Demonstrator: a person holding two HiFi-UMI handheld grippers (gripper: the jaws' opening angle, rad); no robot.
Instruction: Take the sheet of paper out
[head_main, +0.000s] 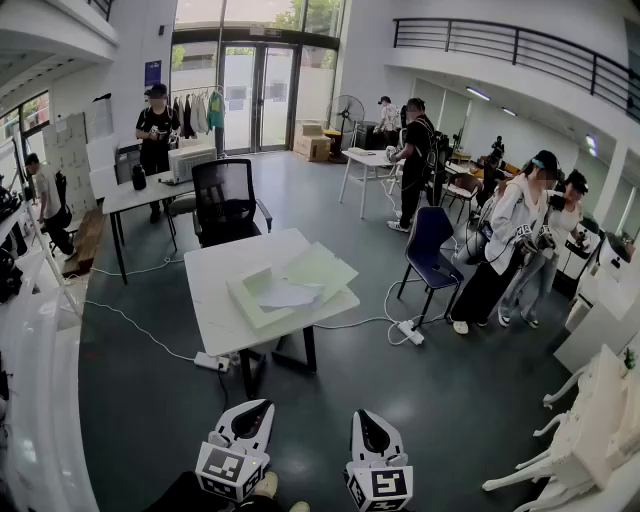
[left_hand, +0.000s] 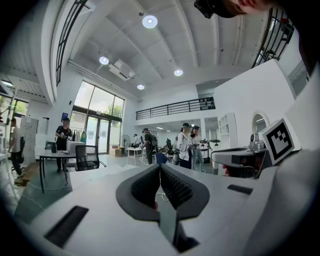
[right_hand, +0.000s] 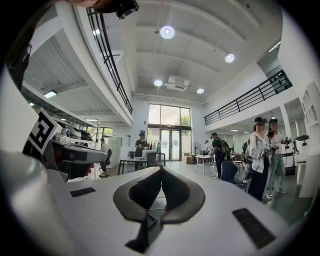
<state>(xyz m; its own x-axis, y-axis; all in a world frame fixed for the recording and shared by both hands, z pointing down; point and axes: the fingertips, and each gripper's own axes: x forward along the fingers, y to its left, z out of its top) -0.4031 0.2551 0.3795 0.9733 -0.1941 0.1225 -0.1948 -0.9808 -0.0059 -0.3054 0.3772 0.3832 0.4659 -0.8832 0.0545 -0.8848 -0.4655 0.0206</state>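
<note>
- A big hall with a grey floor (head_main: 150, 400), glass doors (head_main: 258, 95) at the upper middle of the head view and a railed gallery along the upper right
- A white table (head_main: 215, 300) stands at the middle of the frame, well apart from both grippers
- On it lies an open pale green folder (head_main: 322, 268), one flap spread toward the right
- The sheet (head_main: 288, 294) is white and lies flat on the folder, near the table's middle; nothing touches it
- A black chair (head_main: 225, 200) stands just behind the table, a blue chair (head_main: 430, 242) to its right
- A power strip (head_main: 212, 361) lies on the floor by the table's lower left leg, with a white cable running off to the left
- Several people (head_main: 520, 235) stand at the right of the frame, another in black at the upper left beside a second table
- The left gripper (head_main: 260, 405) sits at the bottom edge, left of centre, pointing up the frame toward the table; its own view shows the jaws pressed together at the tips with nothing between them
- The right gripper (head_main: 363, 413) sits at the bottom edge just right of it, the two apart; its own view shows the jaws clenched tip to tip, holding nothing
- Each carries a marker cube at the lower edge of the frame
</note>
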